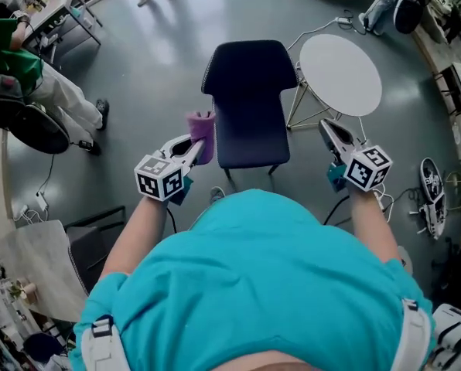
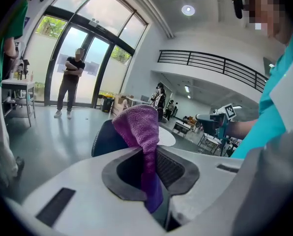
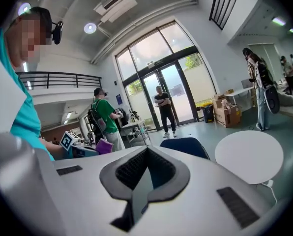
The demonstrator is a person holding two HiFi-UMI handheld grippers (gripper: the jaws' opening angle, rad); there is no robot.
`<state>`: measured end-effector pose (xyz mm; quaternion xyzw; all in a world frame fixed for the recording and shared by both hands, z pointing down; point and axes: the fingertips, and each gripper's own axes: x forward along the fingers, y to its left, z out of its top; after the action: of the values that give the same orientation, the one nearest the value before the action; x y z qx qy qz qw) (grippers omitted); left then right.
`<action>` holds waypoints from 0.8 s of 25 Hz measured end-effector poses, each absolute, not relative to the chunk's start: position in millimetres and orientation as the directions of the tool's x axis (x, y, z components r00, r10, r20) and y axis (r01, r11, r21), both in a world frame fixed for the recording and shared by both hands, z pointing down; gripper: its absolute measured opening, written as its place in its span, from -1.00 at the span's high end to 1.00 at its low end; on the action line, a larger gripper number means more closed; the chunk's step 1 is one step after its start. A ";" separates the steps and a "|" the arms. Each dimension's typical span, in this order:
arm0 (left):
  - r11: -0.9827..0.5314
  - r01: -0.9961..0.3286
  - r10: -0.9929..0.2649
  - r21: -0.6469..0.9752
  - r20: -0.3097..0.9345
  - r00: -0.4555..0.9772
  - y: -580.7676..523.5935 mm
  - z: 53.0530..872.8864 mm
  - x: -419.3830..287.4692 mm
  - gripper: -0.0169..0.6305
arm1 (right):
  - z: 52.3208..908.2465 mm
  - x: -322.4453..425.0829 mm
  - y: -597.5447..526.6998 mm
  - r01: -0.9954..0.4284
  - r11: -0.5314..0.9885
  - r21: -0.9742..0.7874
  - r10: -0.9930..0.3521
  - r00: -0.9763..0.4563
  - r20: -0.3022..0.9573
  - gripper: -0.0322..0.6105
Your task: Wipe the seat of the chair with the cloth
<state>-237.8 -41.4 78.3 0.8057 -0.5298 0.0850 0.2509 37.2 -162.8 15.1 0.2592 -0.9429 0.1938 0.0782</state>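
Jaws of your left gripper (image 1: 193, 148) pinch the purple cloth (image 1: 202, 134), at eleven o'clock, in the air beside the chair seat (image 1: 250, 134) at twelve. Your right gripper (image 1: 329, 130), at one o'clock, has jaws pressed together, empty. Lay the cloth's bulk flat on the seat before sweeping.

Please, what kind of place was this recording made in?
Probably a large indoor hall used as a shared workspace: it has tall glass entrance doors, a railed upper gallery and cardboard boxes near the doors.
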 end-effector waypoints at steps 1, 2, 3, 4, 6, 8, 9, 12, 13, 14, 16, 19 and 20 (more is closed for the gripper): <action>-0.292 -0.901 -0.806 0.321 0.425 0.413 -46.3 88.6 -235.6 0.79 | 20.6 36.0 -167.6 -0.511 0.797 -0.324 -0.444 -0.857 0.260 0.93; -0.272 -0.906 -0.802 0.324 0.444 0.399 -50.5 97.5 -230.1 0.79 | 26.3 37.7 -171.8 -0.496 0.804 -0.326 -0.425 -0.865 0.268 0.93; -0.254 -0.913 -0.801 0.320 0.460 0.384 -55.3 104.5 -222.0 0.79 | 32.5 42.1 -176.4 -0.478 0.814 -0.330 -0.404 -0.874 0.271 0.93; -0.239 -0.921 -0.801 0.309 0.473 0.367 -61.4 109.9 -212.4 0.79 | 39.2 48.5 -181.4 -0.457 0.824 -0.333 -0.381 -0.884 0.272 0.93; -0.206 -0.940 -0.804 0.273 0.500 0.321 -75.8 118.4 -194.8 0.79 | 54.1 61.7 -190.8 -0.408 0.844 -0.349 -0.327 -0.906 0.268 0.93; -0.149 -0.957 -0.803 0.248 0.535 0.263 -84.9 128.9 -185.8 0.79 | 69.2 70.3 -193.5 -0.352 0.857 -0.377 -0.262 -0.927 0.268 0.93; -0.114 -0.963 -0.800 0.245 0.552 0.236 -87.4 135.0 -184.3 0.79 | 75.3 73.0 -194.1 -0.325 0.863 -0.386 -0.231 -0.935 0.271 0.93; -0.037 -0.970 -0.775 0.240 0.606 0.180 -94.1 158.5 -182.8 0.79 | 92.4 79.7 -203.6 -0.279 0.875 -0.396 -0.172 -0.943 0.285 0.93; -0.024 -0.974 -0.761 0.223 0.628 0.163 -97.2 168.6 -184.6 0.79 | 99.2 80.7 -208.9 -0.276 0.875 -0.399 -0.165 -0.943 0.290 0.93; -0.018 -0.980 -0.746 0.199 0.650 0.146 -102.0 179.4 -188.6 0.79 | 106.6 80.1 -213.8 -0.276 0.874 -0.400 -0.163 -0.942 0.293 0.93; -0.023 -0.989 -0.720 0.145 0.684 0.117 -115.4 204.0 -202.7 0.79 | 124.2 74.7 -219.2 -0.276 0.877 -0.392 -0.165 -0.942 0.292 0.93; -0.040 -0.996 -0.711 0.080 0.699 0.085 -147.2 251.8 -231.3 0.79 | 160.4 59.3 -224.7 -0.273 0.889 -0.369 -0.175 -0.945 0.276 0.93; -0.049 -0.997 -0.711 0.052 0.699 0.072 -159.8 271.1 -240.7 0.79 | 176.1 53.2 -227.2 -0.276 0.890 -0.364 -0.184 -0.946 0.268 0.93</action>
<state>-240.7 -159.8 271.1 0.6772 -0.6309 0.2573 0.2779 53.2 -227.2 176.1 0.1193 -0.9654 0.2024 0.1136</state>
